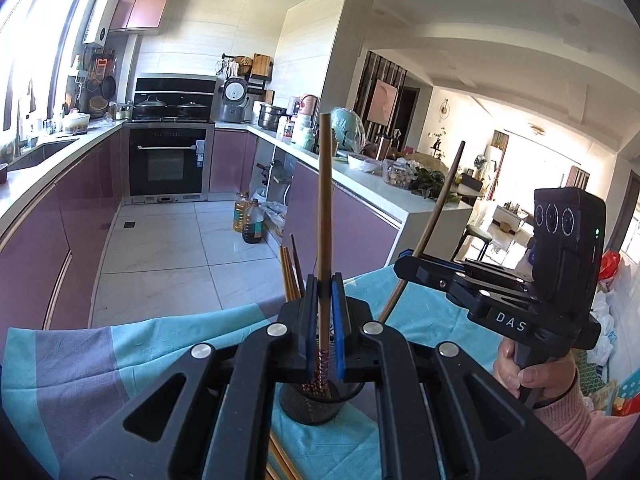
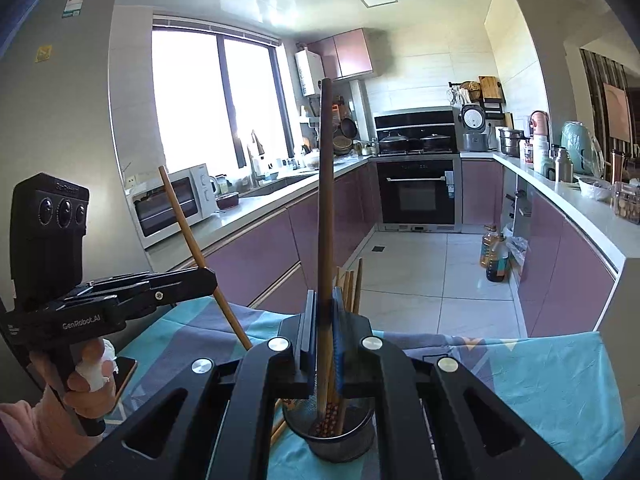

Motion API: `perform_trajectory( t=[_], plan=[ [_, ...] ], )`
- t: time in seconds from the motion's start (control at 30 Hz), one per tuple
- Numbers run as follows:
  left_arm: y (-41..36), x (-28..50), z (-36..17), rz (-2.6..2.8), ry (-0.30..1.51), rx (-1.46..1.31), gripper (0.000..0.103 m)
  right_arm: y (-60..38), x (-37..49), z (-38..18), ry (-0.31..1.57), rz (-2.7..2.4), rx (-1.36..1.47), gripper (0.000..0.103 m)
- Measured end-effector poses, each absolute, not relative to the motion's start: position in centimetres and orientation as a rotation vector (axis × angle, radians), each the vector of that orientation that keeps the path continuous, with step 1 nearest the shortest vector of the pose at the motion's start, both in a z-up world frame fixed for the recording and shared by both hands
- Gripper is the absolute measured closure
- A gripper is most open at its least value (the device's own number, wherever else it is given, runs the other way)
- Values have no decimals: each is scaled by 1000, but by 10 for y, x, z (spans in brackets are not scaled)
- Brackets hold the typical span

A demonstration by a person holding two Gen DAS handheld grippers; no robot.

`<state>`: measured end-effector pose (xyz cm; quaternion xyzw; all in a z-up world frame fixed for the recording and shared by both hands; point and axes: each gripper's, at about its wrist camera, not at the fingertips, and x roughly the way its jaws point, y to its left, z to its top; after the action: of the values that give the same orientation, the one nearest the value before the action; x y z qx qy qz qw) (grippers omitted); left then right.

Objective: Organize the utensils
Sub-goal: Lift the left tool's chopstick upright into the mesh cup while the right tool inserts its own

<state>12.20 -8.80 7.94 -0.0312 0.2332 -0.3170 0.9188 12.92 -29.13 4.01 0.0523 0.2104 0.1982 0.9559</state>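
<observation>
A black mesh cup (image 1: 314, 404) stands on a teal and grey tablecloth (image 1: 160, 344); it also shows in the right wrist view (image 2: 332, 436). My left gripper (image 1: 325, 312) is shut on a brown chopstick (image 1: 325, 200), held upright with its patterned end in the cup. My right gripper (image 2: 325, 320) is shut on a darker chopstick (image 2: 326, 184), also upright over the cup. Each gripper appears in the other's view: the right one (image 1: 404, 266) with its chopstick (image 1: 436, 212), the left one (image 2: 208, 278) with its chopstick (image 2: 192, 240). Several chopsticks (image 2: 350, 284) stand in the cup.
More chopsticks (image 1: 280, 460) lie on the cloth near the cup. A phone (image 2: 124, 372) lies on the cloth at the left. Beyond the table edge are a tiled floor (image 1: 160, 240), purple cabinets, oil bottles (image 1: 250, 220) and an oven (image 1: 166, 160).
</observation>
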Motion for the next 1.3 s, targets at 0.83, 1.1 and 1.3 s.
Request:
perform_trajectory(
  t=[0.83,1.1,1.3],
  plan=[
    [-120,151,40,-659,695,127,96,-286,165,-17,696,416,96,97],
    [-131,172,26,-664,760,145,95,-280,182,-29,748,408,87,97],
    [-135,192,22,-645,781,124,95,-278,194,-34,761,400,95,97]
  ],
)
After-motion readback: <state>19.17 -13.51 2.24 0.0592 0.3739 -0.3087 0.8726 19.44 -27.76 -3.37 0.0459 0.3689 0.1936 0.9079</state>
